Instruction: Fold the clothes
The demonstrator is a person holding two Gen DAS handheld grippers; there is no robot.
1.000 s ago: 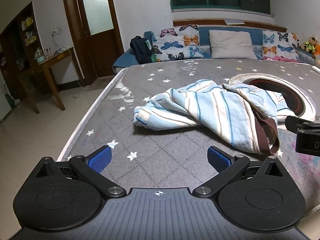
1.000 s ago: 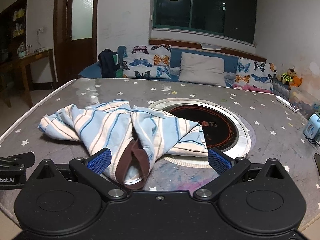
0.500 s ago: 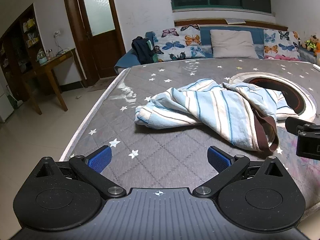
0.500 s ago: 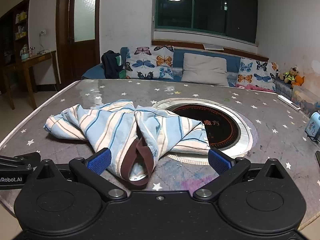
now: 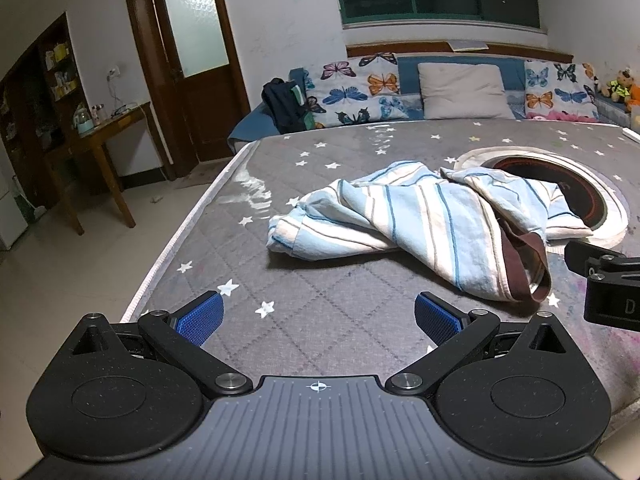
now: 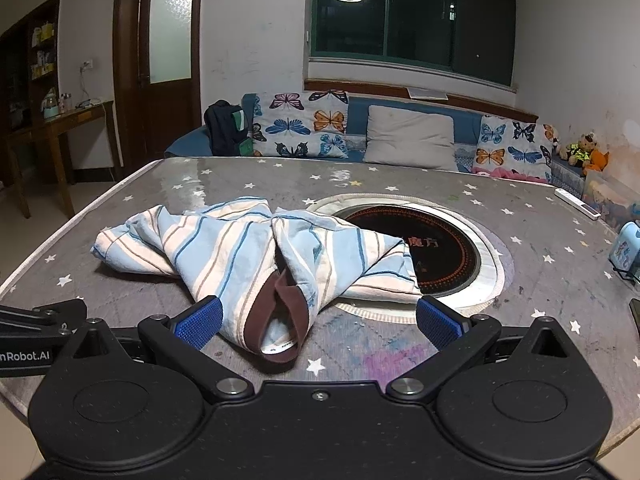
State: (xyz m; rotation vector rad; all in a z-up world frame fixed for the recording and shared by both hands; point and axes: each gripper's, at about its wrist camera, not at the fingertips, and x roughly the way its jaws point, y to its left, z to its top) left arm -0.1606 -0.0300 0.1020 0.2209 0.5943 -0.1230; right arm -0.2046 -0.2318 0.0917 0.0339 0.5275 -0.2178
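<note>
Clearly, the folding has not begun: the striped garment (image 6: 248, 256) lies in a loose, crumpled heap on the bed (image 5: 320, 320), with no flat panel or straight crease anywhere. Everything is left to do, by my reading: spread it out, smooth it, then fold it.

Both tools are empty. The left tool (image 5: 318, 316) hovers over the near left part of the bed with its blue pads wide apart, the garment ahead of it and to its right. The right tool (image 6: 318, 320) also has its pads spread, on either side of the garment's near end, and nothing is clamped between them.

From the right wrist view, the garment sits near the middle of the bed, its right portion draped over the rim of a round mat (image 6: 472, 296) with a dark centre and pale border. The cloth looks like soft, slightly nubby cotton in pale blue and cream with thin darker blue and tan stripes. A broad brown band (image 6: 280, 320), likely a neckline or waistband, curls open at the near end, showing a small label inside. The bed cover is grey, quilted in diamonds and dotted with white stars, so the limp cloth should slide rather than hold its shape.
</note>
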